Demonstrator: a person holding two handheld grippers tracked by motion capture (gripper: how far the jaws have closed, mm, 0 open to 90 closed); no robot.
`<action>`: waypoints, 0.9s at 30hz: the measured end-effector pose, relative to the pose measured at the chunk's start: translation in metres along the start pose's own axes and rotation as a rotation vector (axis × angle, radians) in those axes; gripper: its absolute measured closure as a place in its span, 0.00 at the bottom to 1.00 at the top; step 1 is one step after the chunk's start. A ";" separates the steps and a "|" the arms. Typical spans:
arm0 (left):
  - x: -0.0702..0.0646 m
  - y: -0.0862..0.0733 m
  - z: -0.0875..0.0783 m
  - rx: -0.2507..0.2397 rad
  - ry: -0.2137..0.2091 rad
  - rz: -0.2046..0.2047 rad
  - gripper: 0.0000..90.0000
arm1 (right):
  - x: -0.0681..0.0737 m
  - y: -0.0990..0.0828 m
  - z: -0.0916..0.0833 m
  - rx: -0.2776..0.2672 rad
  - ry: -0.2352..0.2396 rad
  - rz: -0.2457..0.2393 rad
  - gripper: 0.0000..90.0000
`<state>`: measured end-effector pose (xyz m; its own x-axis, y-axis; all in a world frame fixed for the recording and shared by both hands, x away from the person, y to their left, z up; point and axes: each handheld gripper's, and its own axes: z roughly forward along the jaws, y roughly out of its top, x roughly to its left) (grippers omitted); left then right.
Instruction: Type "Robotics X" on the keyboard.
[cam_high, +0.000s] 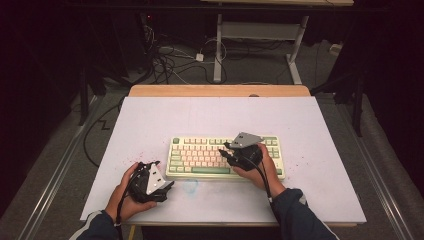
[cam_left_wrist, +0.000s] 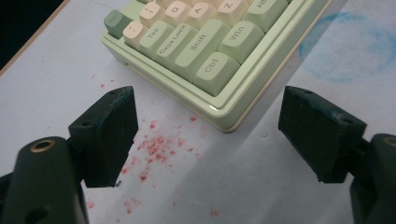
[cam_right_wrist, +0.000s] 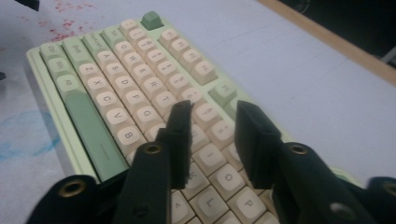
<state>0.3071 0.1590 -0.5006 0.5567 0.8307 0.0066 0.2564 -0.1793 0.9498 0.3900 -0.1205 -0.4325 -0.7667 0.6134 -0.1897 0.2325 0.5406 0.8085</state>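
A pale green keyboard (cam_high: 200, 152) with cream keys lies on the white table, a little in front of centre. My right gripper (cam_high: 226, 150) hangs over its right half, held in a person's hand. In the right gripper view the keyboard (cam_right_wrist: 116, 70) runs away to the upper left, and the right gripper (cam_right_wrist: 212, 123) has its jaws a small way apart just above the keys, with nothing between them. My left gripper (cam_high: 161, 172) rests by the keyboard's front left corner. The left gripper (cam_left_wrist: 210, 126) stands wide open, facing the Ctrl corner of the keyboard (cam_left_wrist: 196, 42).
The white table sheet (cam_high: 150, 120) carries red specks (cam_left_wrist: 154, 149) near the left gripper and a faint blue ring (cam_high: 190, 186) in front of the keyboard. A wooden edge (cam_high: 220, 90) borders the far side. Cables (cam_high: 165, 60) lie on the floor beyond.
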 end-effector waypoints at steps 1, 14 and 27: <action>0.000 0.000 0.000 -0.001 0.000 -0.002 0.21 | 0.000 0.000 -0.002 -0.014 -0.006 -0.001 0.62; 0.001 0.002 -0.001 -0.003 0.000 -0.023 0.23 | 0.004 -0.003 -0.026 -0.124 -0.122 -0.007 0.28; 0.000 0.006 -0.004 -0.028 -0.011 -0.041 0.29 | 0.006 -0.029 -0.056 -0.170 -0.179 -0.029 0.22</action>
<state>0.3055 0.1604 -0.4935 0.5549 0.8311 -0.0359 0.2574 -0.1305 0.9575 0.3450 -0.1644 -0.4263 -0.6500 0.6994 -0.2973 0.0969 0.4642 0.8804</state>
